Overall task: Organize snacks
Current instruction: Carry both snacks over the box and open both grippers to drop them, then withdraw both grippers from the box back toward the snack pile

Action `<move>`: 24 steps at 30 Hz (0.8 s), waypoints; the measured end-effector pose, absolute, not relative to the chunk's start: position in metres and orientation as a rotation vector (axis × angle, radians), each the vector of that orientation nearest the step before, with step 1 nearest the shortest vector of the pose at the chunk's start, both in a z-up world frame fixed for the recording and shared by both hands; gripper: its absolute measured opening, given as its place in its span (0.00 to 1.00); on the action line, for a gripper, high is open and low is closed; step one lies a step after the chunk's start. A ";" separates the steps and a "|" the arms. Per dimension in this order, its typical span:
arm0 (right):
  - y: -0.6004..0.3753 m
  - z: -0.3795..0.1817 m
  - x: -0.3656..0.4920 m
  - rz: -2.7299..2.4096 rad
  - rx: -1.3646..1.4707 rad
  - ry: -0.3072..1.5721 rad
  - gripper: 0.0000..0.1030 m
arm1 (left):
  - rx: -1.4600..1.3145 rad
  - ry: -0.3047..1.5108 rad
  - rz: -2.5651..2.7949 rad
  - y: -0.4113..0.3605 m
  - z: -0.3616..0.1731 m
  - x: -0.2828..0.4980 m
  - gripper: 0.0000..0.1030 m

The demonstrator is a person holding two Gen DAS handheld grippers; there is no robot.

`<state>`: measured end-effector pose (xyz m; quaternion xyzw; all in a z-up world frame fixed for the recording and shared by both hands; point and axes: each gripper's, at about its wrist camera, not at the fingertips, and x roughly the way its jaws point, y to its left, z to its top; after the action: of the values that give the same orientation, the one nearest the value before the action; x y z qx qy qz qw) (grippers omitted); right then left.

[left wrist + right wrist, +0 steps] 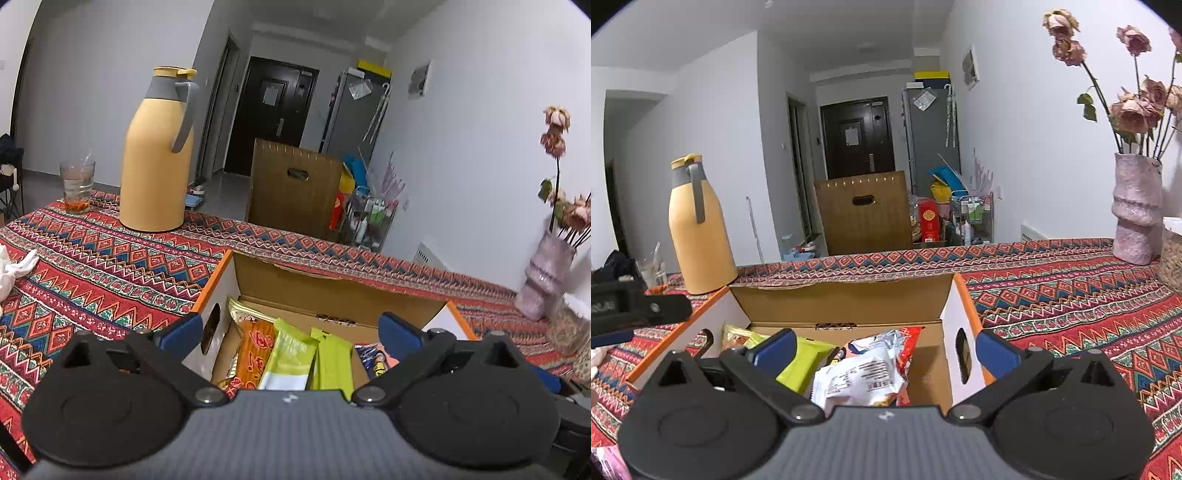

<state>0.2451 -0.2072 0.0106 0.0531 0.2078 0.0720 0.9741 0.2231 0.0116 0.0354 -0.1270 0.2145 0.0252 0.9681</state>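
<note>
On the far left of the tabletop (110, 258), which is covered in a red patterned cloth, stands a drinking glass (77, 186) with a little orange-red at its bottom; just right of it stands a tall yellow thermos jug (157, 155) with a grey handle; nearer the left edge lies some crumpled white tissue (14, 271). Right of these sits the open cardboard box (314, 291), white-sided with orange edging and a hand-hole in each end wall; inside it, from left to right, are an orange snack packet (255, 356), two lime-green packets (291, 356) standing side by side, and a dark blue wrapper (373, 360) at the right end. The left hand-held gripper (291, 328) hovers above the box with its blue fingers spread wide apart, gripping nothing. The right hand-held gripper (884, 349) is likewise spread wide and empty, one finger over the box, the other outside its right wall; below it a white-and-red snack bag (864, 373) lies loose in the box, right of a lime-green packet (803, 363). At the far right a pale pink vase (1136, 210) of dried roses (1134, 114) stands on the cloth.
</note>
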 end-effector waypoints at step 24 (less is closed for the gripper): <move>-0.211 0.024 0.223 0.133 0.096 0.372 1.00 | -0.231 0.409 0.049 0.000 0.047 0.203 1.00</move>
<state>0.2226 -0.2107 0.0236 0.0477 0.1846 0.0662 0.9794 0.2033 0.0005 0.0467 -0.1142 0.2028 0.0242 0.9722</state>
